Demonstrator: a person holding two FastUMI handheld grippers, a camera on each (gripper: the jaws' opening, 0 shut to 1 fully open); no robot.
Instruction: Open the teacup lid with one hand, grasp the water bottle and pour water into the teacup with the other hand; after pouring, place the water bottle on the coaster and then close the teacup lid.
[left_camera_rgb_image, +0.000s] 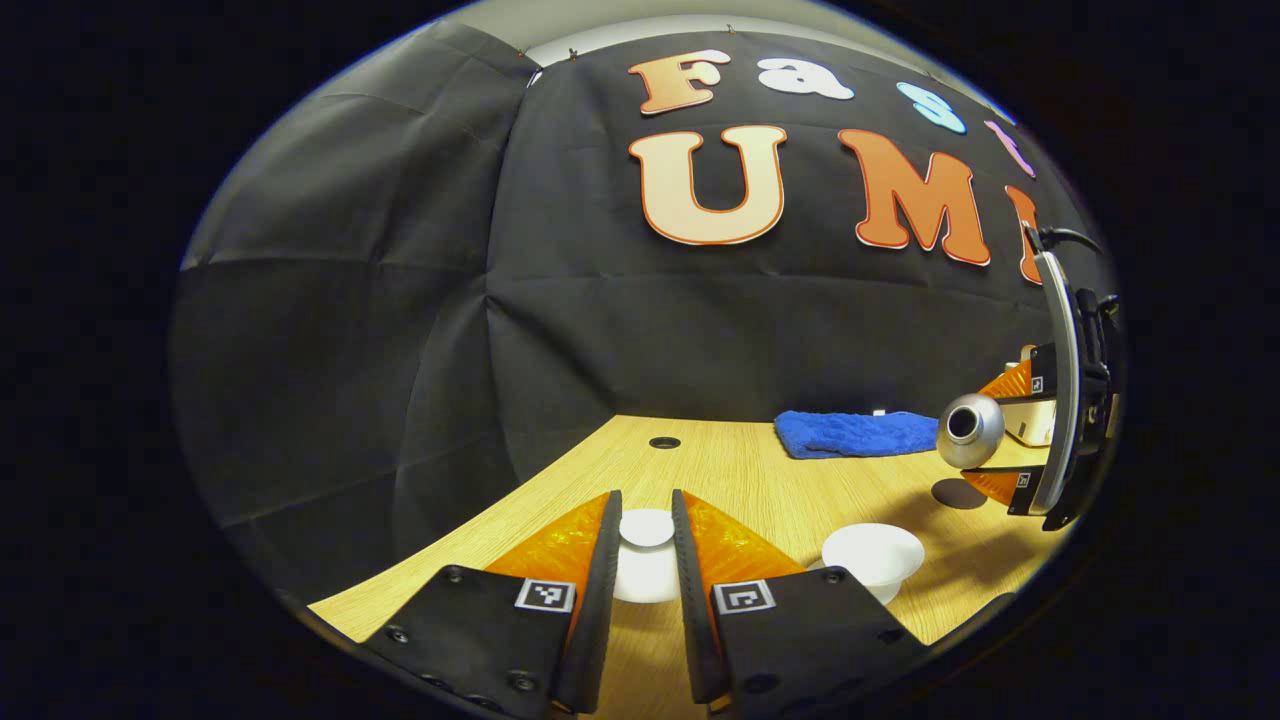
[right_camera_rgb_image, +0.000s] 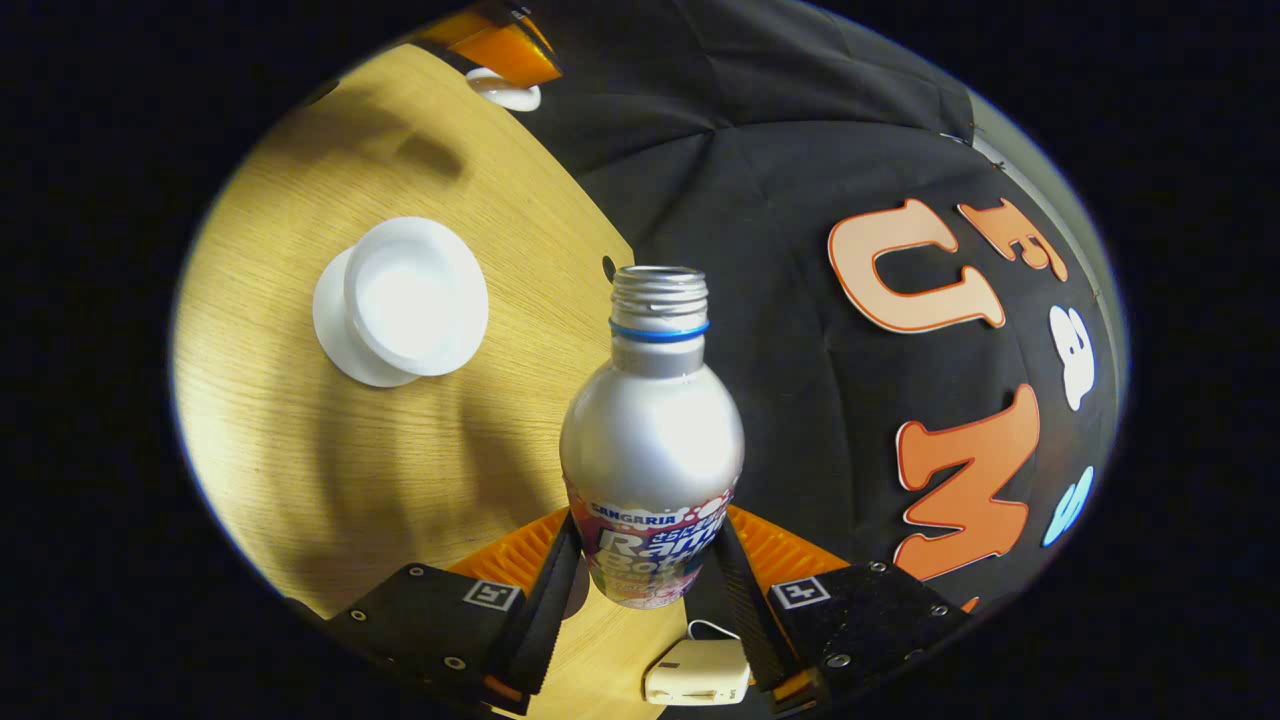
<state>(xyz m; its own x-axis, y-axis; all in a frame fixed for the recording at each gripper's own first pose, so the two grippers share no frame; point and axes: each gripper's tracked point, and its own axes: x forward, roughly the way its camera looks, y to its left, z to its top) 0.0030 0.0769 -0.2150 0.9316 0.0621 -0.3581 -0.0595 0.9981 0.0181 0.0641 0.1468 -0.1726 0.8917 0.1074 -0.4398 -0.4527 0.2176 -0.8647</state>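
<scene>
Left gripper (left_camera_rgb_image: 646, 545) clamped on the teacup lid's (left_camera_rgb_image: 646, 528) knob, teacup (left_camera_rgb_image: 872, 556) just right of it on the worktop (left_camera_rgb_image: 740, 480). Right gripper (right_camera_rgb_image: 645, 585) clamped on the uncapped water bottle (right_camera_rgb_image: 652, 440), tipped sideways, teacup (right_camera_rgb_image: 415, 297) ahead-left; blue towel (left_camera_rgb_image: 855, 433) beyond.
</scene>
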